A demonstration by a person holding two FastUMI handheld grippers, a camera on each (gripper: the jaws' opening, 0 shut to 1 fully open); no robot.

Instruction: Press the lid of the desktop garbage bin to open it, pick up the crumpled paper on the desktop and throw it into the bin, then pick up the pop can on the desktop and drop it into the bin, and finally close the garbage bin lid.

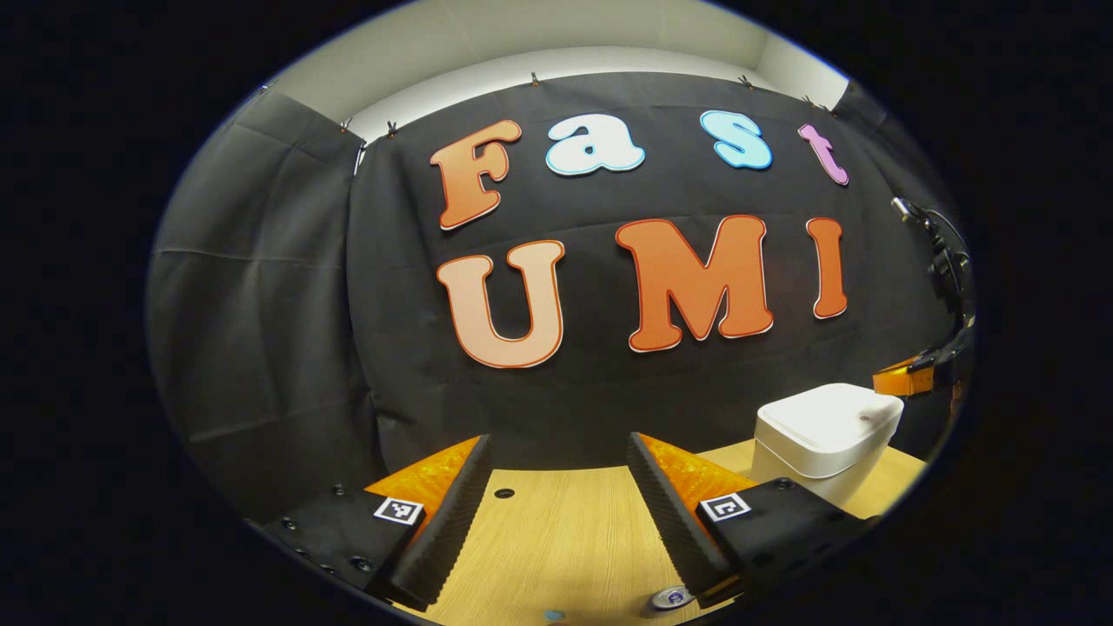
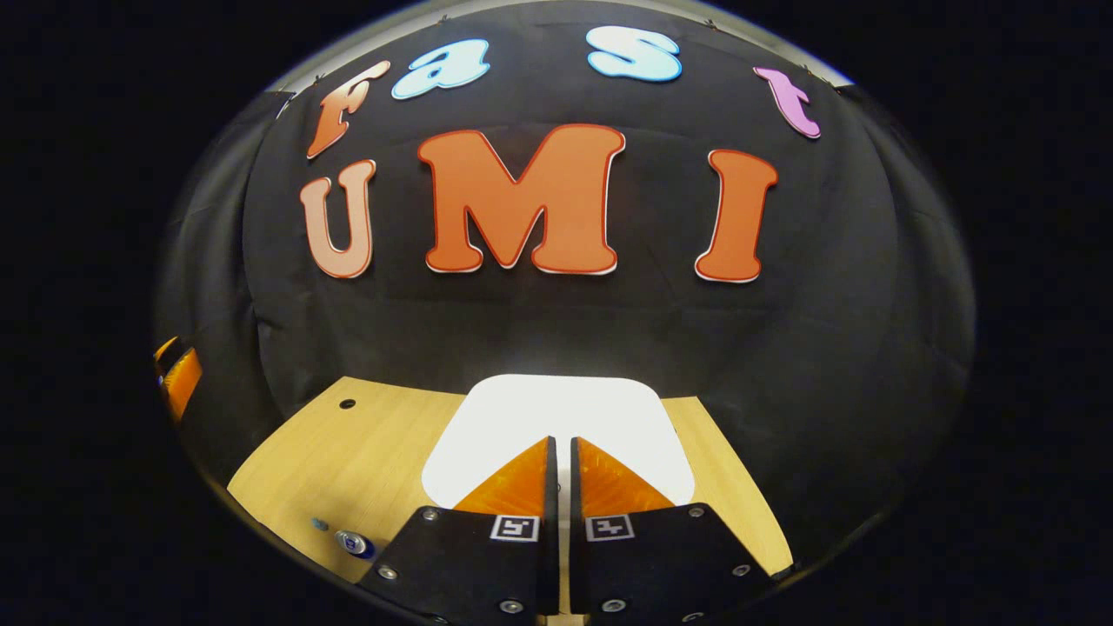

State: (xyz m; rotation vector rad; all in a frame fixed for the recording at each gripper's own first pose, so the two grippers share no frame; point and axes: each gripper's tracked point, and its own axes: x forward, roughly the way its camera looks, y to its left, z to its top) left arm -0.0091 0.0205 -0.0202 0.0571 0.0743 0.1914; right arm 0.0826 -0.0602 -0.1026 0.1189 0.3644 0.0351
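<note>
The white desktop bin (image 1: 826, 426) stands at the right of the wooden table (image 1: 556, 539) with its lid down. In the right gripper view the flat white lid (image 2: 556, 409) lies straight ahead, and my right gripper (image 2: 561, 443) hovers over its near half, shut with nothing between its fingers. Whether the tips touch the lid I cannot tell. From the left gripper view, the right gripper (image 1: 900, 380) shows just above the bin's far right side. My left gripper (image 1: 559, 443) is open above the table, holding nothing. The pop can (image 1: 669, 598) lies low beside its right finger, also visible as the can (image 2: 355, 544) left of the bin.
A small round hole (image 1: 503, 493) sits in the tabletop near the back edge. A tiny blue spot (image 2: 320, 524) lies by the can. The black cloth wall closes the back and sides. The left gripper (image 2: 178, 378) shows at the far left edge.
</note>
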